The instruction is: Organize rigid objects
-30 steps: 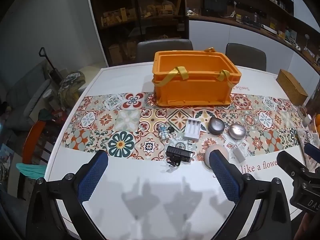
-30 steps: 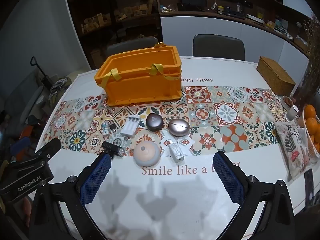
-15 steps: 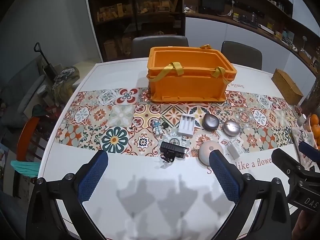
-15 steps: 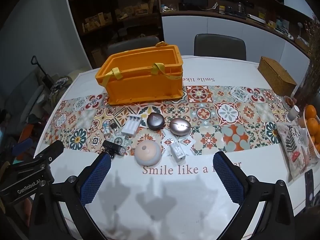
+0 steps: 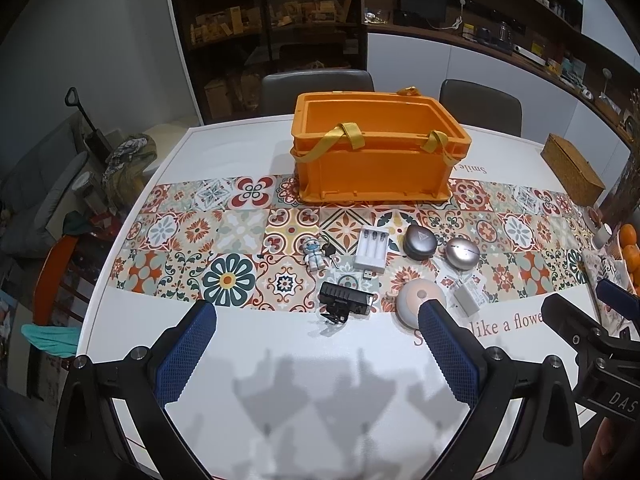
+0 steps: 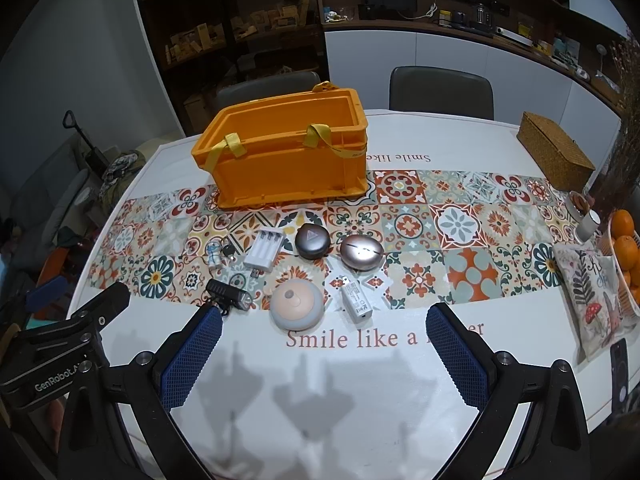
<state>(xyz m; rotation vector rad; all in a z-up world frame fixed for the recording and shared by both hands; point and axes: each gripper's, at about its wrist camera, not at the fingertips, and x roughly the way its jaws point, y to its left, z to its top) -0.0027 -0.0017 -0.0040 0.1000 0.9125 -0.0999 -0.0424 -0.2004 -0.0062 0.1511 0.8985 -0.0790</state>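
On the tiled runner at your twelve o'clock sits the orange crate (image 5: pixel 376 152), the small items in a cluster just nearer. Your left gripper (image 5: pixel 316 320) and right gripper (image 6: pixel 324 324) both hang spread wide, holding nothing. Only the right view shows the white charger (image 6: pixel 357 300) unobstructed, and oranges (image 6: pixel 624 240) at three o'clock.

A domestic dining room is indicated. A white dining table (image 6: pixel 400 400) is covered by a runner printed with patterned tiles (image 6: pixel 452 224) and is lettered "Smile like a flower". Upholstered chairs (image 6: pixel 440 88) are drawn up at its far side. Dark wooden shelving (image 5: pixel 280 20) crowded with small items is seen behind, beside white cabinets (image 6: pixel 440 52) topped by a counter with appliances. A wicker box (image 6: pixel 554 156), a bowl of oranges (image 6: pixel 624 240) and a sofa (image 5: pixel 36 184) are also seen.
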